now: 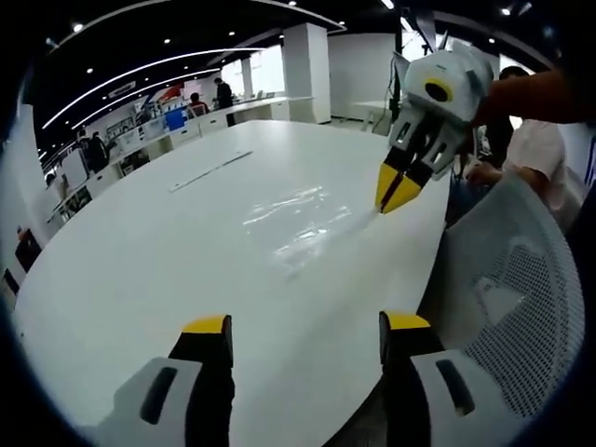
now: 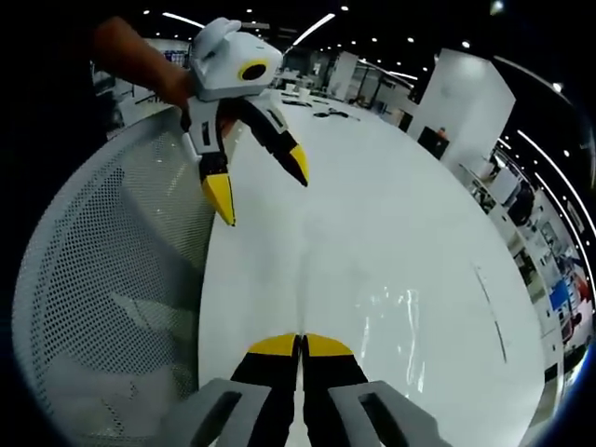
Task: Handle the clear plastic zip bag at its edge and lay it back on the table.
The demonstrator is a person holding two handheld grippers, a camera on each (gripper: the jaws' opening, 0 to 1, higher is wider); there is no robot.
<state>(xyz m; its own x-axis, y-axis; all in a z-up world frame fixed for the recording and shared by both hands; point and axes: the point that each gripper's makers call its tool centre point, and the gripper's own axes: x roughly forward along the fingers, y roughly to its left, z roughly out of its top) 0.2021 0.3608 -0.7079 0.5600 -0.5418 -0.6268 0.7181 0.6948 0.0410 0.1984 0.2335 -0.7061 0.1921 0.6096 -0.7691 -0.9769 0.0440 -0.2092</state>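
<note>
The clear plastic zip bag [image 1: 300,226] lies flat on the white table [image 1: 140,270], showing mostly as glints. My right gripper [image 1: 395,193] comes in from the upper right with its yellow tips shut, pinching the bag's near edge just above the tabletop. In the right gripper view the same jaws [image 2: 300,345] are pressed together, and the bag [image 2: 396,307] spreads ahead of them to the right. My left gripper [image 1: 307,326] is open above the table's near side, nothing between its fingers. It hangs open at the upper left in the right gripper view [image 2: 264,189].
A white mesh chair back [image 1: 521,298] stands against the table's edge, also seen in the right gripper view [image 2: 112,279]. A thin strip [image 1: 210,171] lies farther out on the table. A person's arm [image 1: 535,96] holds the right gripper. Desks and people are far behind.
</note>
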